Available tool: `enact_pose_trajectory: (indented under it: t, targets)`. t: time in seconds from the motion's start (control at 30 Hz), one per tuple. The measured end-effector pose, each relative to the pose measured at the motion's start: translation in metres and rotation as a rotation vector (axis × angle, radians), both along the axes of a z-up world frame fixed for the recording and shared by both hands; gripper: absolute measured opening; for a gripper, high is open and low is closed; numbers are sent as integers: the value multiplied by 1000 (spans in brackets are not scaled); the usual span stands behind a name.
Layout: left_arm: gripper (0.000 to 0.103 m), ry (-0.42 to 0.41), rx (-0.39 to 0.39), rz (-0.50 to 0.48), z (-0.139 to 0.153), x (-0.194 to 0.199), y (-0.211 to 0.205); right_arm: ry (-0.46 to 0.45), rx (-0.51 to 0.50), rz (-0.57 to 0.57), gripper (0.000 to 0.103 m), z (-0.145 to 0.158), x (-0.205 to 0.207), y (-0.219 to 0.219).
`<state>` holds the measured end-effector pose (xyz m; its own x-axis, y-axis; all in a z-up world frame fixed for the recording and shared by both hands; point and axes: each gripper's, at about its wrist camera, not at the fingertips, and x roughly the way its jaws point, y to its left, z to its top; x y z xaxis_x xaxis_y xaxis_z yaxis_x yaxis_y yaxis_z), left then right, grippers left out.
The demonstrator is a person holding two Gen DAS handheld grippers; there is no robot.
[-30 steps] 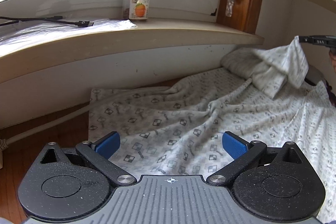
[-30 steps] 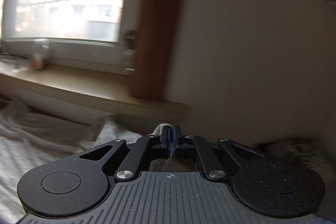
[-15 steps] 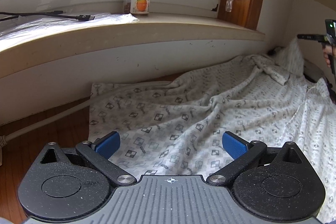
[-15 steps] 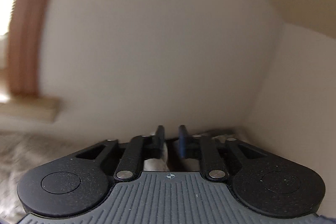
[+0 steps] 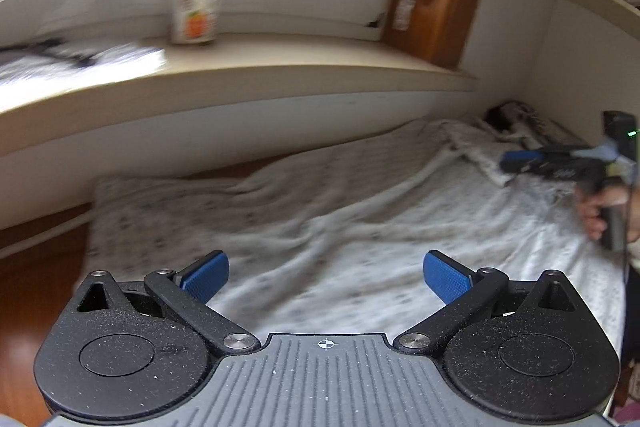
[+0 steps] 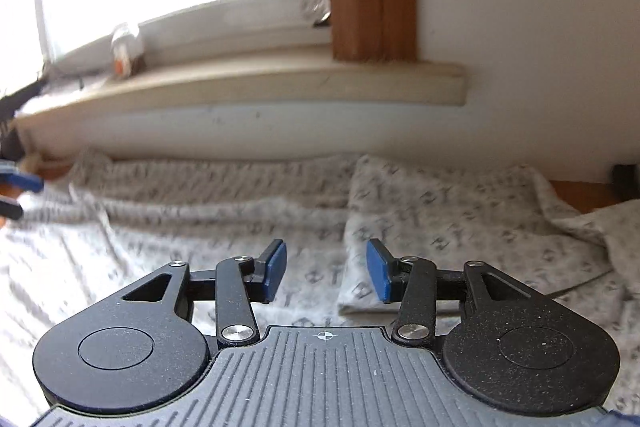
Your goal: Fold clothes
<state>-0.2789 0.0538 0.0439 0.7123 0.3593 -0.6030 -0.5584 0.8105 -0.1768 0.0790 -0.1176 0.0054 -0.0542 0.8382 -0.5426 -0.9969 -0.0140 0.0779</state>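
Garment (image 5: 360, 219) spread flat, long axis left–right below both claws; right claw (image 6: 326, 269), part-open and empty, nearest its folded-over part (image 6: 440, 227); left claw (image 5: 326, 273) wide, empty.

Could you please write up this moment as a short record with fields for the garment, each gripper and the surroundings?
garment: patterned white garment spread flat on a wooden surface below the windowsill
folded part: one flap lies doubled over at the right end
left gripper: open, empty, above the near edge of the cloth
right gripper: open, empty, over the flap's edge
windowsill items: a jar with an orange label
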Motion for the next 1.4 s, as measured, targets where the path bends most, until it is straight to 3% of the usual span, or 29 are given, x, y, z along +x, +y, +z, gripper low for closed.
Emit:
enact_pose_trajectory:
  t: [0.2,0.27,0.43,0.73,0.83,1.07,1.17,1.4]
  targets:
    - [103,44,36,-4,-16,31,-30,81,-14,-8,51,-16,4,12]
    - [103,64,43,2,-25,37,-35,88,-7,0,57,-13,5,5]
    - [103,90,53,39,-39,36,-47,12,-31,-2,57,-14,-6,0]
    - [103,114,69,57,-40,31,-67,-14,-27,14,58,-17,-9,-12]
    - [103,123,65,52,-36,30,-59,-33,-33,20,61,-17,-12,-10]
    - [103,182,154,93,-12,18,-19,-86,-47,48,64,-18,-21,-7]
    - [103,222,166,108,-11,22,8,-84,-48,50,66,-19,-21,-7]
    - [103,224,163,134,-20,38,53,-84,-51,56,69,-19,-22,-7]
